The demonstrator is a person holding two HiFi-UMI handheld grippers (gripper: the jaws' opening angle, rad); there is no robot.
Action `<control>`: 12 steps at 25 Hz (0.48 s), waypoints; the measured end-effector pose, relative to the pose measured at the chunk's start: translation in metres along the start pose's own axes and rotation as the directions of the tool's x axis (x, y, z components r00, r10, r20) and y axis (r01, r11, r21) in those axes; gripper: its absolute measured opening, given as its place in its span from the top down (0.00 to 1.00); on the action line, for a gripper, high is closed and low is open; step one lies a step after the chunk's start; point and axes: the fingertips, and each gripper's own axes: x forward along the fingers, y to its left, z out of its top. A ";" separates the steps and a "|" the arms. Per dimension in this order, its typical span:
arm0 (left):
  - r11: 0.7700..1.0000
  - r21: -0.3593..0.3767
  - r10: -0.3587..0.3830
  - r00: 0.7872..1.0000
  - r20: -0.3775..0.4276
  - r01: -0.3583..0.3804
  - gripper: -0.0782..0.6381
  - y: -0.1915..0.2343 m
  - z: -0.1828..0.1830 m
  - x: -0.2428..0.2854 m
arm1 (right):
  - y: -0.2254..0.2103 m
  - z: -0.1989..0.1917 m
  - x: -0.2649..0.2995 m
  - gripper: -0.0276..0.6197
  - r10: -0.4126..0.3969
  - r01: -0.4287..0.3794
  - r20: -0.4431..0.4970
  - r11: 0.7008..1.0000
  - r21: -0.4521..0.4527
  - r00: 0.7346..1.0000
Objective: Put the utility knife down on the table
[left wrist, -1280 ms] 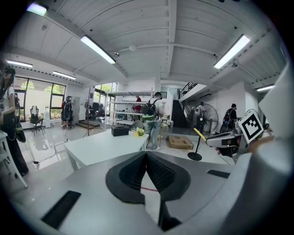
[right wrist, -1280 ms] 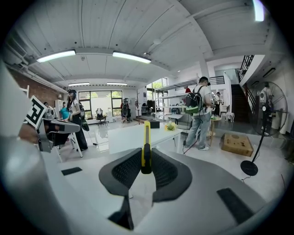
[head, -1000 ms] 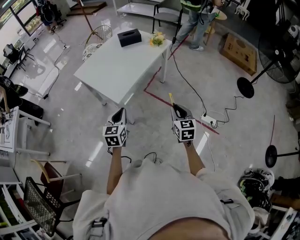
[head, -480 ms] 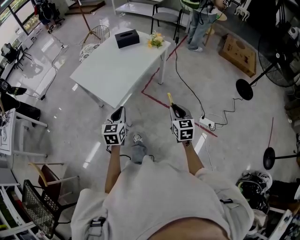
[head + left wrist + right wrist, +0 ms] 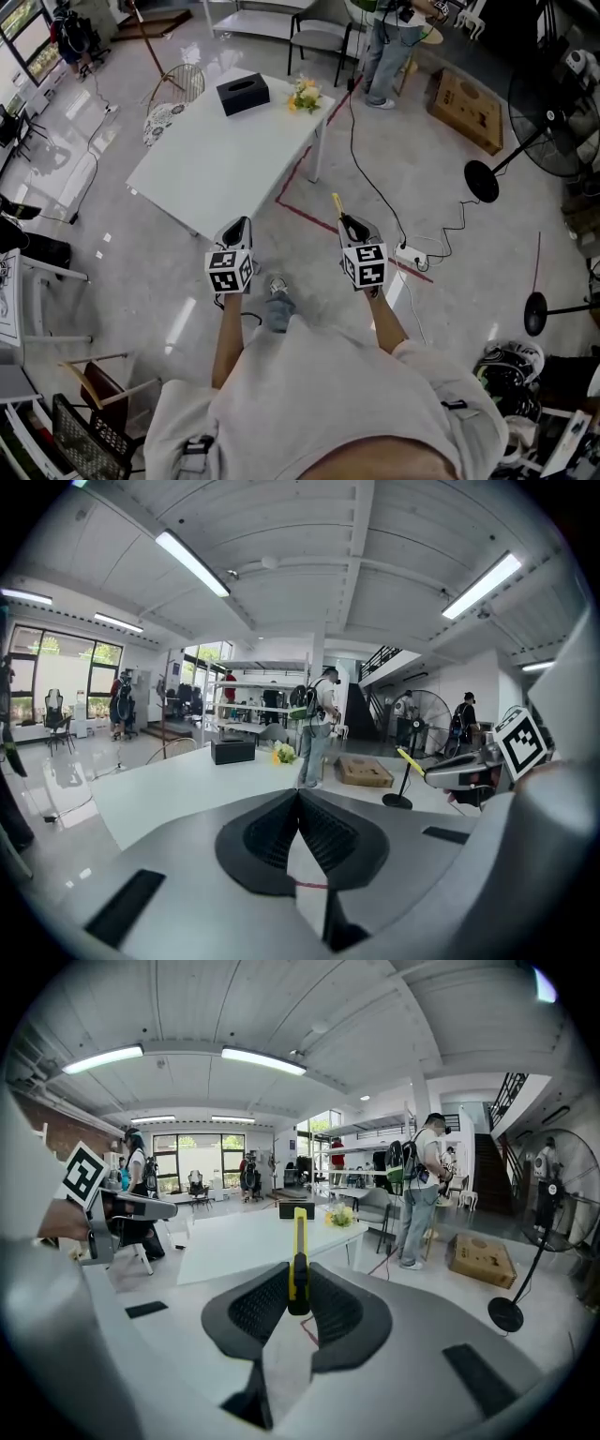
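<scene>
Glossy grey floor fills most of the head view. The white desk (image 5: pixel 220 159) stands at about eleven o'clock from the two grippers, well apart from them. A black tissue box (image 5: pixel 243 94) and a bunch of yellow flowers (image 5: pixel 303 94) sit at the desk's far end, toward twelve o'clock. The near half shows only white top, so that looks like the natural place to set something down.

The right gripper (image 5: pixel 349 223) has its fingers closed on the utility knife (image 5: pixel 337 203). They clamp the rear of the knife's body, and the yellow length sticks out past the fingertips toward eleven o'clock. In the right gripper view the knife stands on edge between the pads and points at the desk. Holding it by the tail probably lets the front end touch the desk first, so the fingers can open without dragging it. Whether the blade is out I cannot tell.

The left gripper (image 5: pixel 241 223) rides level with the right one, at its nine o'clock. Its fingers are pressed together on nothing, so it seems to have no part in this step.

The knife is in the air over the floor, not over the desk, so I judge this to be the carry. A power strip (image 5: pixel 410 252) and its cable lie at four o'clock from the right gripper, clear of the way to the desk.
</scene>
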 end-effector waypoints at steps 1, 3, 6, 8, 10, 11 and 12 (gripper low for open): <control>1.000 0.000 -0.007 1.000 0.001 0.007 0.86 0.006 0.005 0.009 | -0.002 0.005 0.009 0.83 -0.006 0.006 -0.001 1.000 0.000 1.000; 1.000 -0.001 -0.018 1.000 0.003 0.018 0.86 0.019 0.015 0.028 | -0.006 0.016 0.026 0.83 -0.018 0.018 -0.003 1.000 0.002 1.000; 0.999 -0.001 -0.035 0.999 0.002 0.035 0.86 0.037 0.030 0.055 | -0.011 0.032 0.052 0.83 -0.037 0.037 -0.009 0.999 0.004 0.999; 0.999 -0.002 -0.047 0.999 0.000 0.047 0.86 0.049 0.040 0.073 | -0.015 0.043 0.068 0.83 -0.050 0.050 -0.013 0.999 0.003 0.999; 0.998 -0.001 -0.057 0.998 -0.003 0.057 0.86 0.060 0.050 0.092 | -0.020 0.054 0.085 0.83 -0.063 0.063 -0.015 0.998 0.004 0.998; 0.998 0.000 -0.063 0.998 -0.004 0.063 0.86 0.066 0.054 0.101 | -0.022 0.059 0.094 0.83 -0.068 0.068 -0.016 0.998 0.004 0.998; 0.998 0.001 -0.068 0.998 -0.005 0.068 0.86 0.071 0.057 0.110 | -0.024 0.064 0.101 0.83 -0.074 0.074 -0.018 0.997 0.004 0.997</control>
